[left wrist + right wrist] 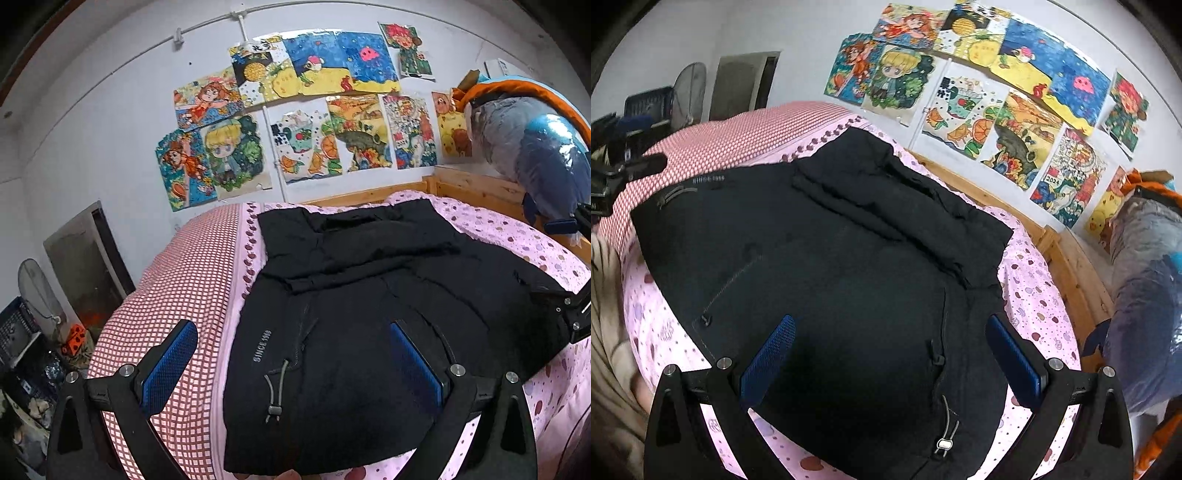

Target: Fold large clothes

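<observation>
Black jacket (351, 332) lies spread on the bed (177, 295), partly folded: a doubled-over layer sits on its far half, toward the wall. Under the jacket is a pink dotted sheet (517, 236); a red checked cover (173, 302) lies beside the jacket on its left. Grey "SINCE" lettering and a drawstring toggle (273, 408) show on the jacket's near left part.

Left gripper (295, 365) hovers over the jacket's near left edge, jaws wide apart, holding nothing; one blue pad (170, 365) is over the checked cover, the other over the jacket. Right gripper (890, 358) hovers over the jacket's near right part, jaws wide apart, empty, second toggle (943, 443) between them.

Colourful drawings (295, 110) hang on the wall behind the jacket. A bagged bundle (535, 155) sits on the wooden bed frame (472, 184), right of the jacket.
</observation>
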`<state>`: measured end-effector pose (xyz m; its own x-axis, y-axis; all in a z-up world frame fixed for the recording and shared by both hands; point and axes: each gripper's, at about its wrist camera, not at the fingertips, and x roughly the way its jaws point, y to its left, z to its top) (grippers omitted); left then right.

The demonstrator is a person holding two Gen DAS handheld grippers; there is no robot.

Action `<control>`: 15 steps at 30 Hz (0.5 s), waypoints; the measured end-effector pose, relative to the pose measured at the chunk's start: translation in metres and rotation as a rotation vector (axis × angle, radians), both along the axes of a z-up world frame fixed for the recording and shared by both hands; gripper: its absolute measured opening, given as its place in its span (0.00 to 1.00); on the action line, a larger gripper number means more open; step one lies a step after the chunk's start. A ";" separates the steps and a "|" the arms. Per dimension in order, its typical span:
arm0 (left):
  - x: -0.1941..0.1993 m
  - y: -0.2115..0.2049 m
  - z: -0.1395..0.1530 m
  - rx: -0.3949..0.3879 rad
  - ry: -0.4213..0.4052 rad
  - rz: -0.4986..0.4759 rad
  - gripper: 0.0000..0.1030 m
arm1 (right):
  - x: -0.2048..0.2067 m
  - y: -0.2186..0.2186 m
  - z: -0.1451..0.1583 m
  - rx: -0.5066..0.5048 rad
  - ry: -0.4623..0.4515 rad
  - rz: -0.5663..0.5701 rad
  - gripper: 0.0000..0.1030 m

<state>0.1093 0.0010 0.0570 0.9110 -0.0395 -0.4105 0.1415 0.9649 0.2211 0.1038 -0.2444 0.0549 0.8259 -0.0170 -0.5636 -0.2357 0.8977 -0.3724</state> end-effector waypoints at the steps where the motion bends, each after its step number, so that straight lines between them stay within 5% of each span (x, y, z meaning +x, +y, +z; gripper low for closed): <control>1: 0.000 0.000 -0.002 0.000 0.006 -0.014 1.00 | -0.002 0.001 0.000 -0.003 -0.003 0.009 0.98; 15: -0.004 -0.002 -0.018 0.072 0.071 -0.066 1.00 | -0.005 0.000 -0.012 -0.029 0.073 0.056 0.98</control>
<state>0.1051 -0.0009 0.0391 0.8760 -0.0669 -0.4776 0.2222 0.9349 0.2766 0.0983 -0.2448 0.0427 0.7826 0.0107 -0.6224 -0.3124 0.8716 -0.3778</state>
